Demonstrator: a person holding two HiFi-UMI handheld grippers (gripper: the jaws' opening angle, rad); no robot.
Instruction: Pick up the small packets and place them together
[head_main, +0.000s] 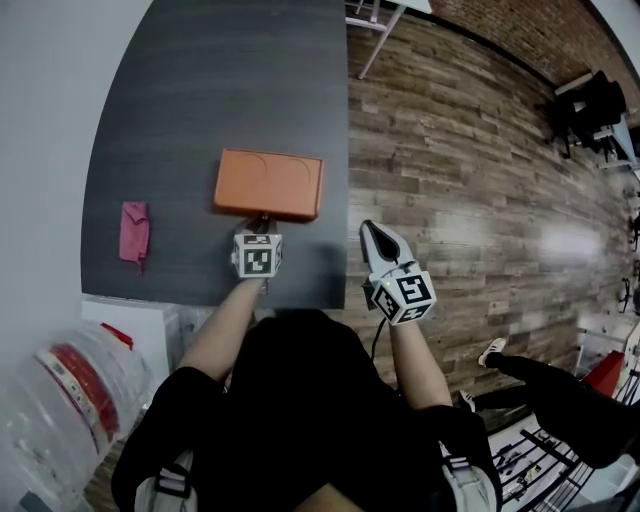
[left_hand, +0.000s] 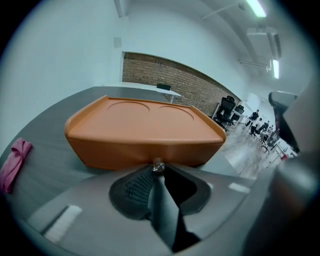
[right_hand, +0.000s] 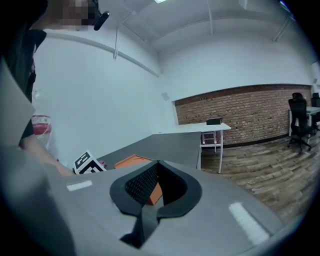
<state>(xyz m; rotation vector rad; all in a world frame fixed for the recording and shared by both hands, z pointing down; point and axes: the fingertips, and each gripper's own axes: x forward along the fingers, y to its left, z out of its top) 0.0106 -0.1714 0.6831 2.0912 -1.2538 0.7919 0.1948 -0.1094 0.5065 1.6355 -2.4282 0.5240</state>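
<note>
Left tongs (left_hand: 157, 170) clamped on a small clear packet (left_hand: 158, 165) by the orange tray (left_hand: 145, 130); pink packet (left_hand: 14, 162) lies leftward, well apart; right tongs (right_hand: 158, 163) clenched, empty, farther.

Cool, even light fills the room, coming from ceiling strip lights (left_hand: 258, 8) that show in the left gripper view. In the head view a bright patch of glare lies on the wooden floor (head_main: 480, 180) at the right, and the orange tray (head_main: 268, 184) casts only a soft shadow on the dark worktop (head_main: 220, 80). All three views bow straight lines strongly, and both gripper views darken to black at the corners. Close to the lens the left gripper (left_hand: 158, 170) is soft, and the small packet (left_hand: 158, 164) at its tips is a blurred glint. The right gripper (right_hand: 157, 163) is likewise blurred.
</note>
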